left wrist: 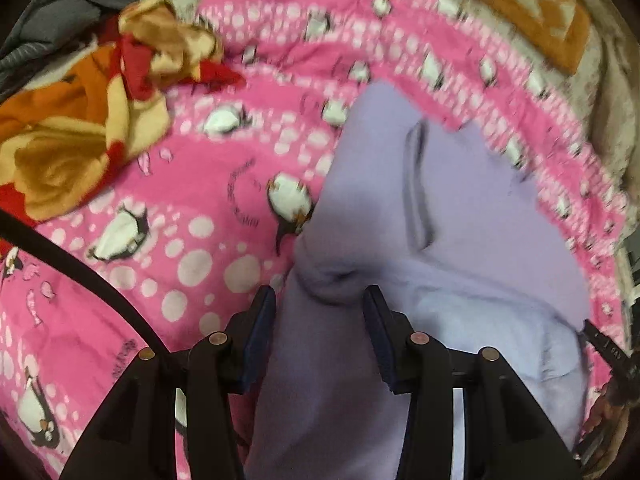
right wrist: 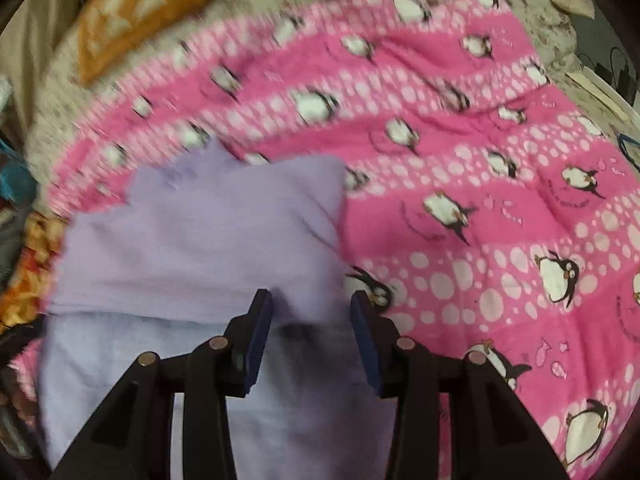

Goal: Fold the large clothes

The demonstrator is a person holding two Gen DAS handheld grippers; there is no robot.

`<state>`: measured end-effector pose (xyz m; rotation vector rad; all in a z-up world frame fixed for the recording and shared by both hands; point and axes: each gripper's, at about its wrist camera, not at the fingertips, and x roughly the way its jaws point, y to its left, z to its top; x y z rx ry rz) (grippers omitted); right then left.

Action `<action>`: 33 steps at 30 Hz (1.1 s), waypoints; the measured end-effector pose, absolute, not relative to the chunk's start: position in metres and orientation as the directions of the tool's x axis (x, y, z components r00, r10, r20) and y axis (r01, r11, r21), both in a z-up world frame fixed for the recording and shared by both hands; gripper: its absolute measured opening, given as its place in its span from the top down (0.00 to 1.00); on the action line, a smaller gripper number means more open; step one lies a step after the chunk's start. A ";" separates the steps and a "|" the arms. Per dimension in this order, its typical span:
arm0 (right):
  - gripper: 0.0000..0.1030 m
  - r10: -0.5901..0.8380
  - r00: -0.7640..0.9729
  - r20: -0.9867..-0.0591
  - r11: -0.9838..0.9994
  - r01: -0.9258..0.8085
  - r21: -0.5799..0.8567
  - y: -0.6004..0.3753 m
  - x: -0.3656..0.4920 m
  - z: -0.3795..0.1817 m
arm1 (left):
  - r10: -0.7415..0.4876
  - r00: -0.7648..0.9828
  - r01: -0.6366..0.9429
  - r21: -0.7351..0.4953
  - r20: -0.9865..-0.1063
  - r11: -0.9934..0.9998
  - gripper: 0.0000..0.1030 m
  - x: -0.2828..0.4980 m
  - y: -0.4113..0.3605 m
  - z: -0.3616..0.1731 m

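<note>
Left gripper (left wrist: 320,300): black plastic linkage arms, two per side, each with a round copper-coloured rivet at the pivot. Fingers (left wrist: 260,340) carry dark navy pads on their inner faces. A black cable (left wrist: 80,268) runs beside it. Right gripper (right wrist: 310,304): same build, black arms, copper rivets, navy pads (right wrist: 366,340).

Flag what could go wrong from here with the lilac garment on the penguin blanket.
1. The left tool has only a bunched ridge of the lilac garment between its fingers; the cloth may slip out.
2. The right tool straddles a fold near the garment's edge, and grip is unclear, so the two sides could move unevenly and skew the fold.
3. The pink penguin blanket underneath is loose and wrinkled; it could be pinched or dragged along.
</note>
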<state>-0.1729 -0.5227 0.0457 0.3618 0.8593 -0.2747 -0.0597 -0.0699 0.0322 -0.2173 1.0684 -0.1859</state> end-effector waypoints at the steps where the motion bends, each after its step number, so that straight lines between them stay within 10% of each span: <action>1: 0.56 -0.084 0.605 -0.792 0.898 0.390 0.202 -0.527 -0.169 0.037 | -0.252 0.478 0.045 -0.263 -0.841 0.964 0.85 -0.060 -0.070 0.032; 11: 0.45 0.105 0.630 -0.770 0.841 0.357 0.407 -0.525 -0.218 0.064 | -0.295 0.490 0.077 -0.296 -0.820 0.952 0.85 -0.092 -0.063 0.059; 33: 0.26 0.220 0.442 -0.869 0.897 0.260 0.359 -0.468 -0.379 0.020 | -0.391 0.389 0.230 -0.323 -0.834 0.918 0.84 -0.244 -0.029 0.052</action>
